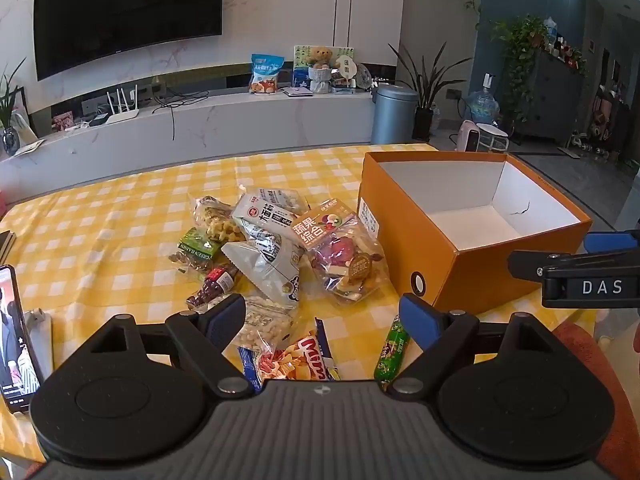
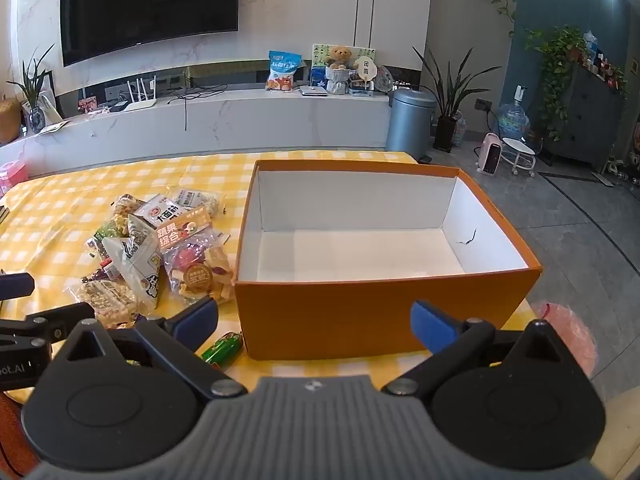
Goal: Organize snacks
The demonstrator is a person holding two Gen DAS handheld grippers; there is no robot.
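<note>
Getting ready: snacks in a heap, box with nothing in it

Starting from your left, a phone (image 1: 14, 340) lies at the table edge, cut off by the frame. Next comes the snack pile (image 1: 276, 252) on the yellow checked tablecloth (image 1: 100, 232): a green raisin pack (image 1: 196, 246), a mixed fruit chip bag (image 1: 344, 256) and a green sausage stick (image 1: 392, 350) nearest you. Your left gripper (image 1: 324, 316) hangs over the near side of the pile, jaws wide apart and holding nothing. Right of the pile sits the orange box (image 2: 380, 312), with nothing inside. Your right gripper (image 2: 314, 320) faces the box, jaws wide apart too.

It looks like nothing is sorted yet. Next, you likely need to lower one gripper onto a single pack and squeeze softly, since bags slip and crush.

Packs low in the pile are covered. Many labels are too small to read.
</note>
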